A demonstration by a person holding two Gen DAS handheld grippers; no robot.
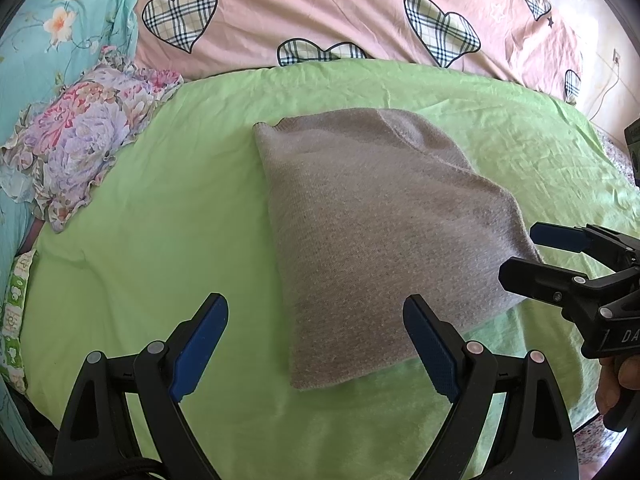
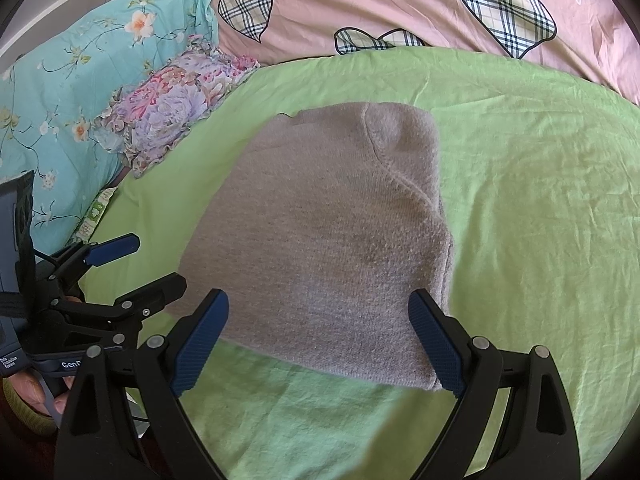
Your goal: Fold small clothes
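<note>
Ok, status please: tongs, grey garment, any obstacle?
Both tongs, left and right, open, empty. Grey garment folded on green sheet. Nothing in the way.

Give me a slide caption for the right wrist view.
Open right claw over folded grey sweater on green sheet.

Two hand-held grippers angle downward side by side, the left gripper (image 1: 316,344) and the right gripper (image 2: 318,340) each with jaws spread wide and gripping nothing, fingers (image 1: 618,384) wrapped around the right one's handle.
</note>
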